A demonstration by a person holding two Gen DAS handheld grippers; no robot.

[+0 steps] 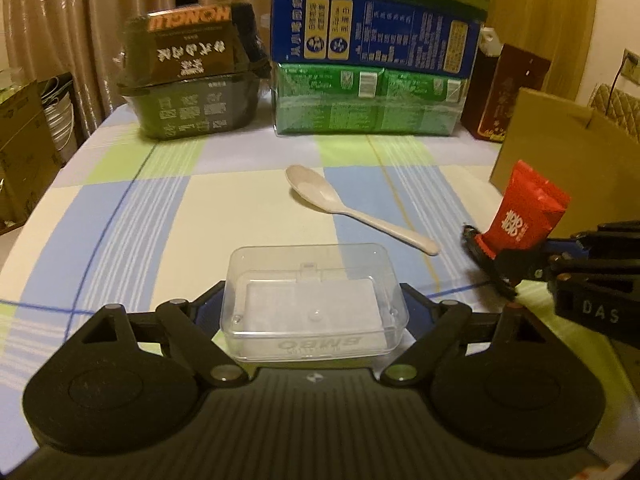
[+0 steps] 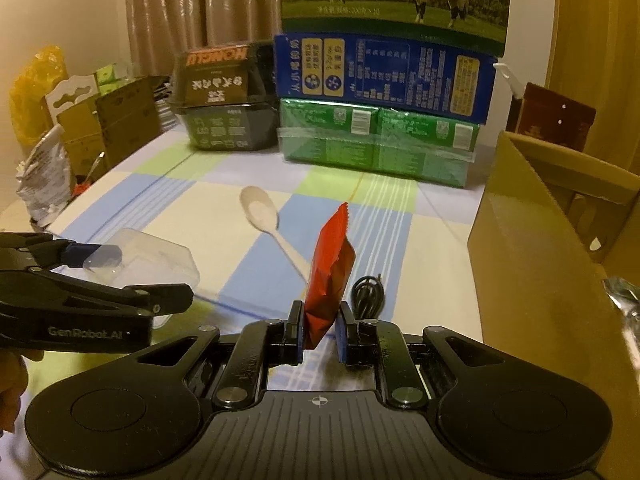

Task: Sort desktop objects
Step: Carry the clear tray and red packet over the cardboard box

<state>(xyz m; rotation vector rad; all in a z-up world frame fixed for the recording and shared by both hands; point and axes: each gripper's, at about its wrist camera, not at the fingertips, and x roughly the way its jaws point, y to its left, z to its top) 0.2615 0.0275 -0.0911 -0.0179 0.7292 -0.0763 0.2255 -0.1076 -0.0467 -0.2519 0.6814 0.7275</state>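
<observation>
My left gripper (image 1: pixel 316 308) is shut on a clear plastic box (image 1: pixel 314 300) and holds it just above the checked tablecloth; the box also shows in the right wrist view (image 2: pixel 152 256). My right gripper (image 2: pixel 320 336) is shut on a red snack packet (image 2: pixel 330 276), held upright; the packet also shows at the right of the left wrist view (image 1: pixel 524 216). A pale plastic spoon (image 1: pixel 340 204) lies on the cloth between them, also in the right wrist view (image 2: pixel 268 220). An open cardboard box (image 2: pixel 552 264) stands at the right.
Stacked green and blue cartons (image 1: pixel 372 76) and black noodle tubs (image 1: pixel 192 80) line the table's far edge. A dark red box (image 1: pixel 508 92) stands at back right. A black cable (image 2: pixel 366 292) lies by the cardboard box. Bags and boxes (image 2: pixel 80 128) sit left of the table.
</observation>
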